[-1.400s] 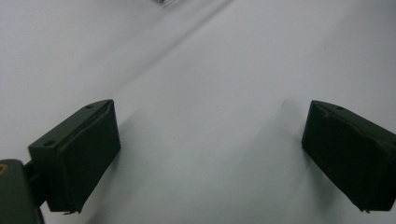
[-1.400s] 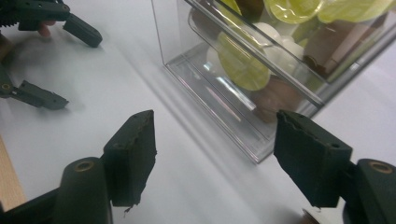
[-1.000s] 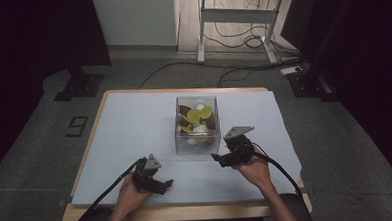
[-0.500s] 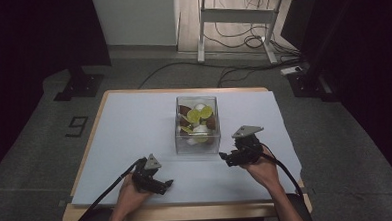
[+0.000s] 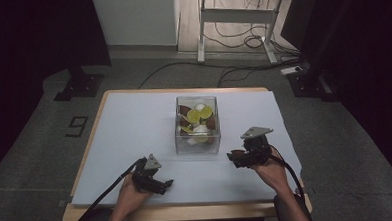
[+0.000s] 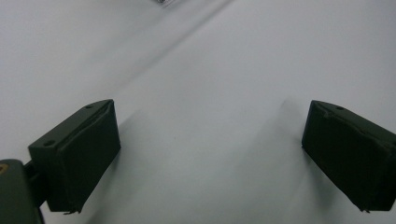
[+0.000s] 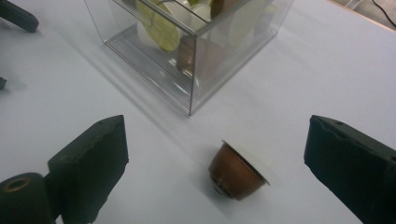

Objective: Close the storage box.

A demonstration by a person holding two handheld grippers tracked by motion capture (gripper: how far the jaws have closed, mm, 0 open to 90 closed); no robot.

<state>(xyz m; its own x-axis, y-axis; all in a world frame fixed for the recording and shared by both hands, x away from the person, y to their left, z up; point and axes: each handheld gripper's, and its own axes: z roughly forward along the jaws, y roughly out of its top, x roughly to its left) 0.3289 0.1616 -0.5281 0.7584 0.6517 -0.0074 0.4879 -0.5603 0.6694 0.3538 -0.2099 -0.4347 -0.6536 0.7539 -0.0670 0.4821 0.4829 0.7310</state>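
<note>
White-covered desk [image 5: 134,123] carries a clear box [image 7: 187,51] of capsules. Right hand-held gripper [image 7: 215,154], jaws just spread wider, frames a brown capsule [image 7: 236,171] lying near the box corner, untouched. Left hand-held gripper [image 6: 210,154] gapes empty.

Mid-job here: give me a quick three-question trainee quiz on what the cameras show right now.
1. True or false: the brown coffee capsule lies on its side on the white table cover.
2. What holds the other capsules?
3. Are the right tongs gripping anything: yes or no?

Key:
1. True.
2. The clear plastic box.
3. No; the jaws have just been opening, and the capsule lies free between them.
</note>
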